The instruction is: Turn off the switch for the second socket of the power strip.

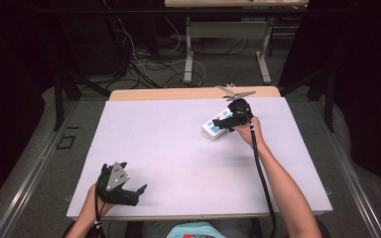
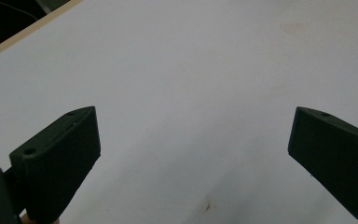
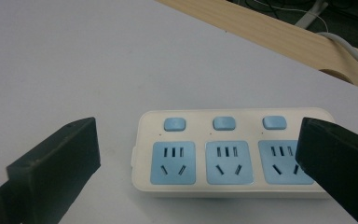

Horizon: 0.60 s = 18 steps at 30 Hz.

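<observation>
Power strip (image 3: 230,154): white, with three blue sockets and three blue buttons above them; lies flat on the table's far right part, near the wooden far edge.
Strip in high view (image 1: 217,124): partly under the right gripper, its left end free.
Cord (image 3: 354,53): grey-white, runs off past the wooden edge at the upper right of the right gripper view.
Right gripper (image 1: 229,120): held over the strip by the right hand (image 1: 250,130); jaws spread wide, one to each side of the strip, nothing pinched. Contact with the strip cannot be told.
Right gripper view: the right jaw overlaps the third socket; the left jaw stands apart from the strip's end.
Left gripper (image 1: 131,186): at the near left corner of the table, held by the left hand (image 1: 95,202); jaws spread wide, nothing between them.
Left gripper view: bare white surface between the jaws, with a few faint marks.
Table (image 1: 168,148): white top, wooden strip along the far edge.
</observation>
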Available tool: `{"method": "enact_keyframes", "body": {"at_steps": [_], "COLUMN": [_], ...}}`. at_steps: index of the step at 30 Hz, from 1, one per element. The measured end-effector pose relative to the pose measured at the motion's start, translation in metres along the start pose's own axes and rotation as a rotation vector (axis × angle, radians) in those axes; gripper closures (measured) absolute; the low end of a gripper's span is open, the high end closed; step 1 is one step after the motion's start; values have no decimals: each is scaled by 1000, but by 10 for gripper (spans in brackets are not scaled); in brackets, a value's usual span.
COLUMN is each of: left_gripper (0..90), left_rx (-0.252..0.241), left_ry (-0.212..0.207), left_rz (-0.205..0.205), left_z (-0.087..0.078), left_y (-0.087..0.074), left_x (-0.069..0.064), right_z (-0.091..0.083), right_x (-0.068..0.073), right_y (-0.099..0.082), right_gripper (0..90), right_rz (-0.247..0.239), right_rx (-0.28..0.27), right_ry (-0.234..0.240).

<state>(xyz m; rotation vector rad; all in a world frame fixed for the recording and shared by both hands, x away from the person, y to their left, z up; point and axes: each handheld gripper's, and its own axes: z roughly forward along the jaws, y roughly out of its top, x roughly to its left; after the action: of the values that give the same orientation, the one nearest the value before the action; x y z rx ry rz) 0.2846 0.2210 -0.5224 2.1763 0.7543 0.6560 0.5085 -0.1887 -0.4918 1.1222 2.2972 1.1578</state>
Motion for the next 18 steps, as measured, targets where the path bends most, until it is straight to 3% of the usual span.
{"method": "enact_keyframes", "body": {"at_steps": [18], "left_gripper": [19], "left_rx": [-12], "left_ry": [-5], "left_rz": [-8], "left_z": [-2], "left_y": [0], "left_x": [-1], "right_z": [-51], "right_x": [23], "right_y": [-20], "right_gripper": [0], "right_rz": [-45], "right_rx": [-56], "right_ry": [28]}}
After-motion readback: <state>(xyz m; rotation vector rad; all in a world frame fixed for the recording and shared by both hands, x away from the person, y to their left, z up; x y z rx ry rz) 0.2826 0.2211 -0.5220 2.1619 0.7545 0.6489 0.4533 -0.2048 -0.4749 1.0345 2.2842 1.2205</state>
